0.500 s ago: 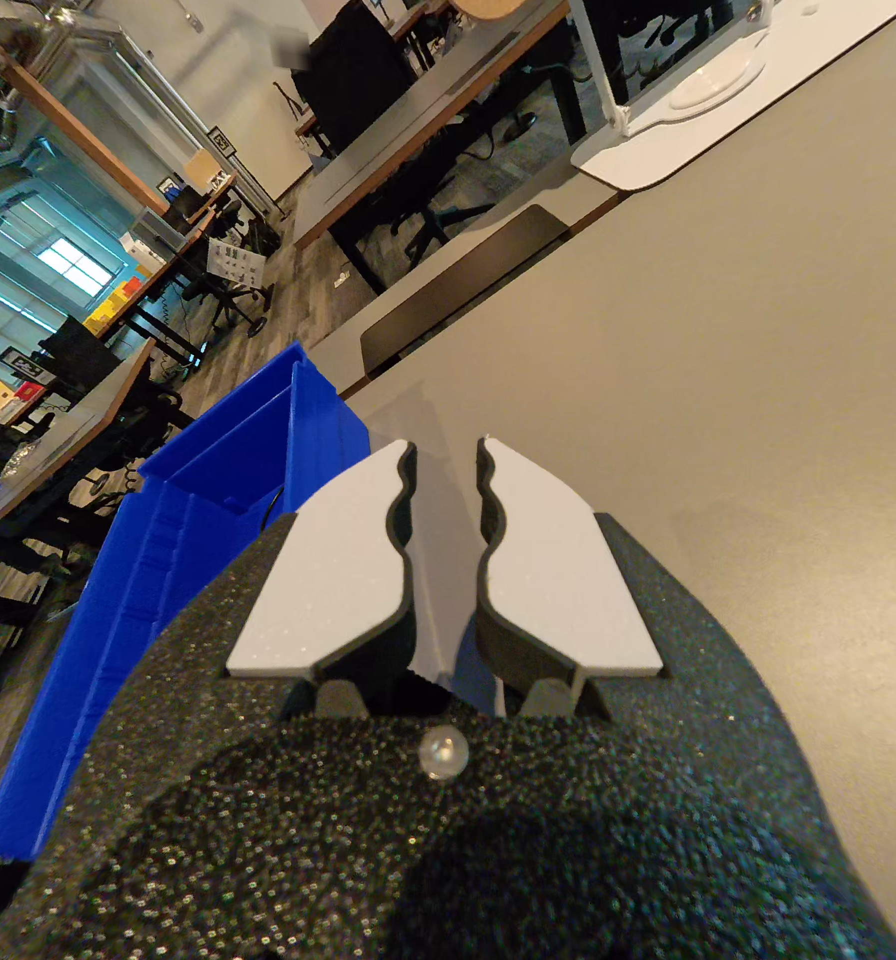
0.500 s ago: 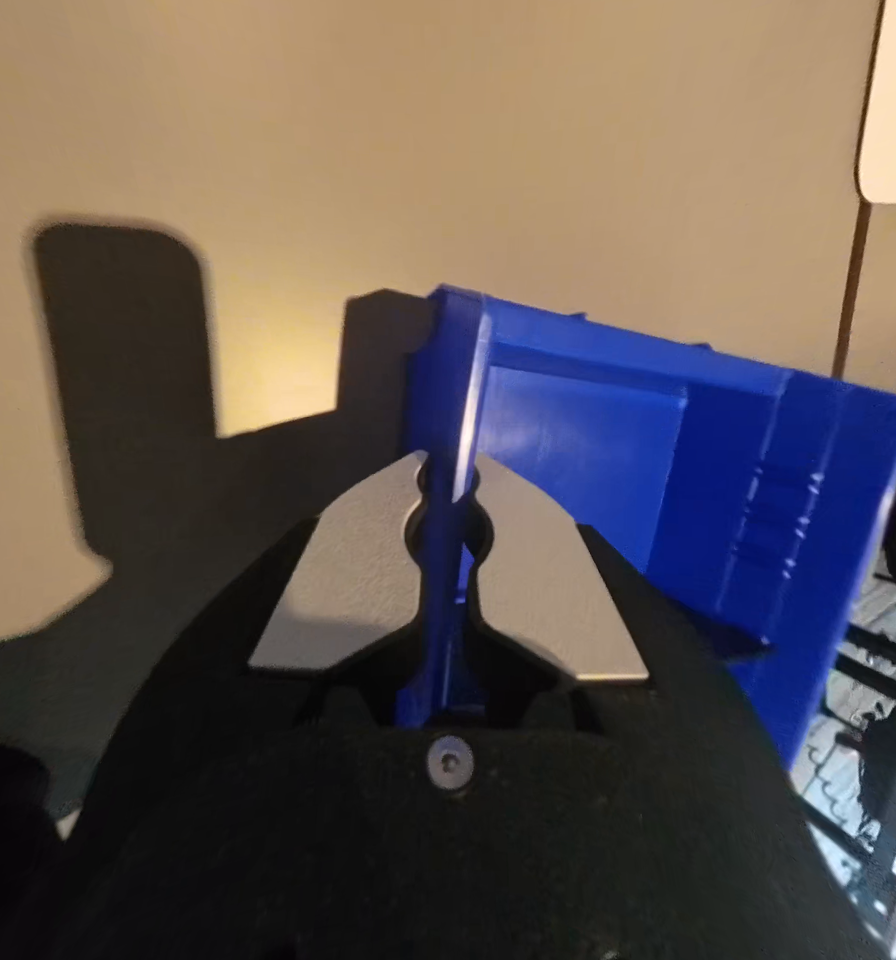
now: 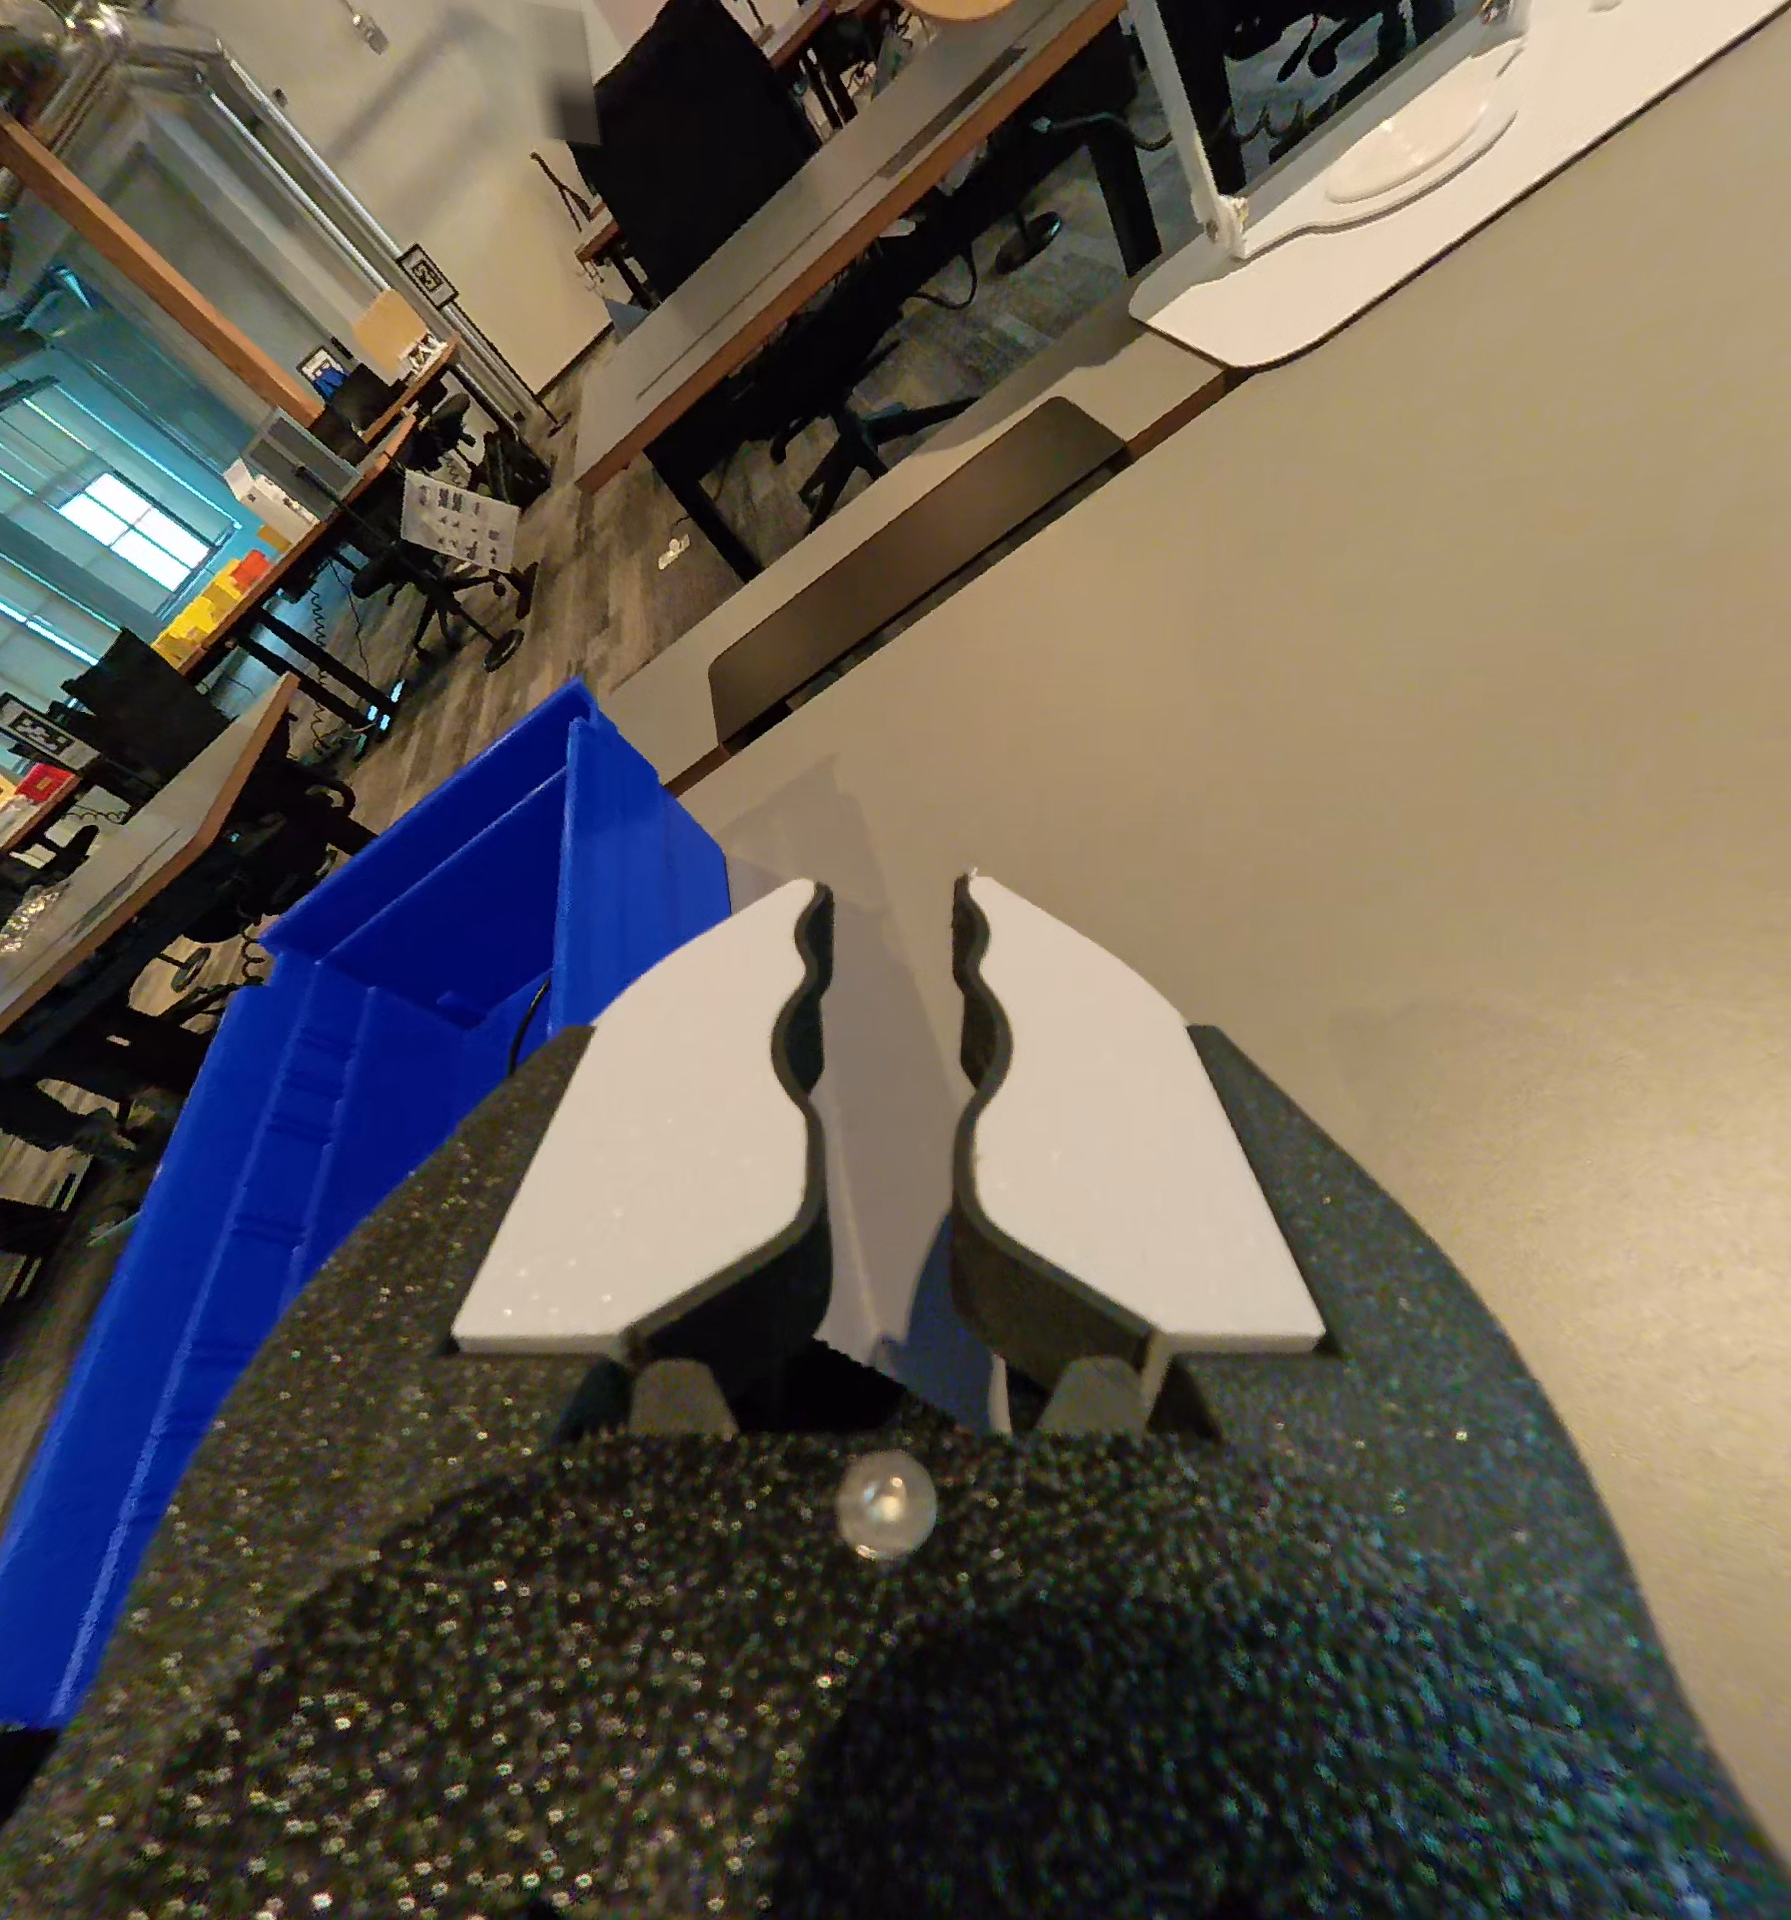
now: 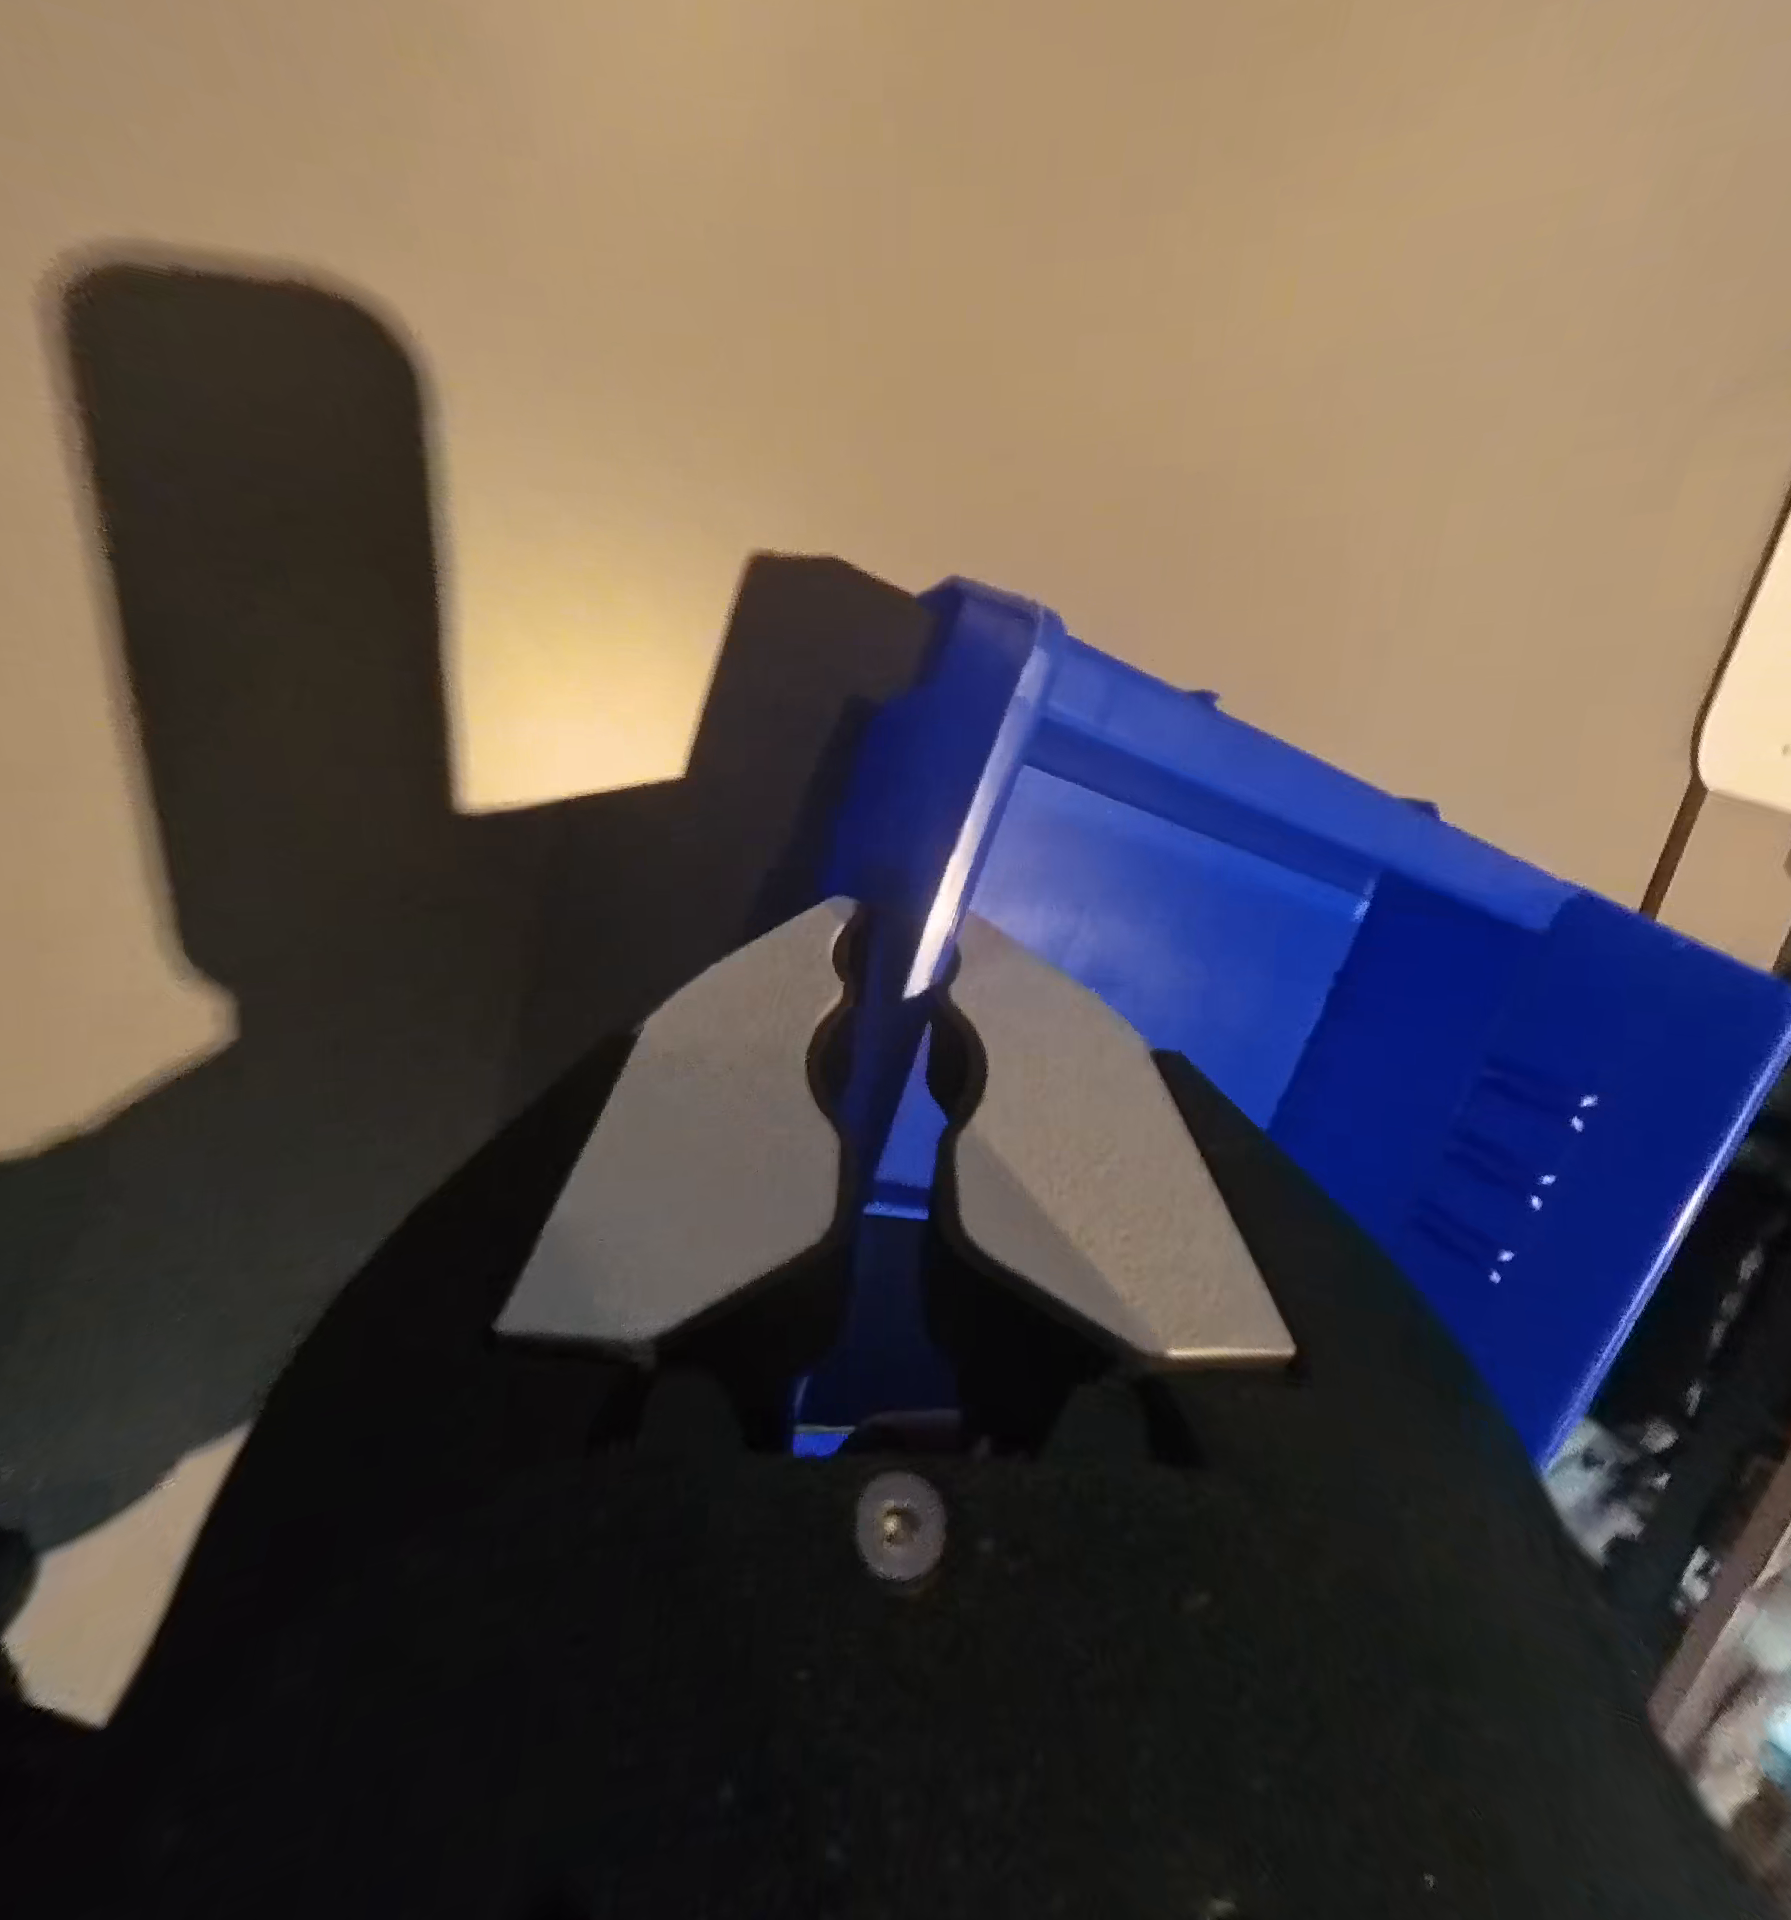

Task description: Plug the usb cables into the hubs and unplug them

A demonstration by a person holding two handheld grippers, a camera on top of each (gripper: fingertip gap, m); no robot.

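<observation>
Left wrist view: left gripper (image 3: 891, 914) hangs low over a beige table (image 3: 1390, 831), with the camera rolled so the room tilts.
Left gripper state: jaws stand a narrow gap apart with nothing between them; bare tabletop shows through the gap.
Bin, left view: a blue bin (image 3: 371, 1091) sits just left of the left gripper, at the table's left edge, its open top facing up; a thin dark cable (image 3: 529, 1023) shows inside it against the wall.
Far right, left view: a white mat (image 3: 1493, 229) lies on the table, well apart from the gripper, with a white stand on it.
Background, left view: desks, office chairs and windows fill the room beyond the table edge; a mosaic patch sits near the top.
Right wrist view: right gripper (image 4: 896, 925) is clamped on the bin (image 4: 1390, 987) wall, with the rim running between the grey fingers (image 4: 683, 1153) from the tips back to the base.
Bin, right view: the bin's inner floor and ribbed side lie to the right of the fingers; picture is slightly blurred.
Shadow: a dark gripper-shaped shadow falls on the table (image 4: 870, 260) to the left.
Task things: no hub or plug is visible in either view; only the cable in the bin shows.
</observation>
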